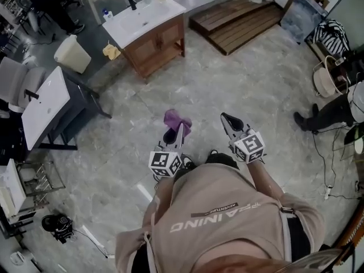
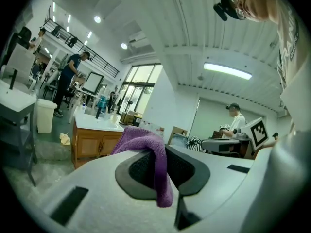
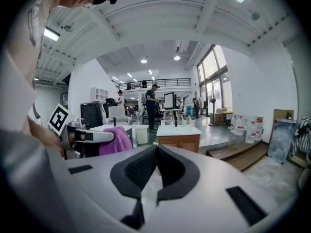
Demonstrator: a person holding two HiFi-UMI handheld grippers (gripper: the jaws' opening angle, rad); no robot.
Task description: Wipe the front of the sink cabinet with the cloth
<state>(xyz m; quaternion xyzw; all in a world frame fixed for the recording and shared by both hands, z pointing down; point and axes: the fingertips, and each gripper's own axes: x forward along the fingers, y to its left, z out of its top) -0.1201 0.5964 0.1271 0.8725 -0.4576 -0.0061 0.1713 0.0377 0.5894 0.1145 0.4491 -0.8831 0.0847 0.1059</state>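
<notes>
This is a big open hall fitted out as a mock-up workshop, not a home. A freestanding sink cabinet [image 1: 153, 36] stands at eleven o'clock on bare marbled floor [image 1: 239, 90], another washstand [image 1: 45, 104] at nine and a wooden platform [image 1: 239, 19] at one. The gripper views show a railed mezzanine [image 2: 73, 45], tall windows [image 2: 141, 86], a strip light [image 2: 228, 71] and a person [image 2: 68, 79] working further back.

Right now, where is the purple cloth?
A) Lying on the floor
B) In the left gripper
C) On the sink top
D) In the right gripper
B: the cloth hangs pinched between the left gripper's jaws; the right gripper is shut on nothing.
</notes>
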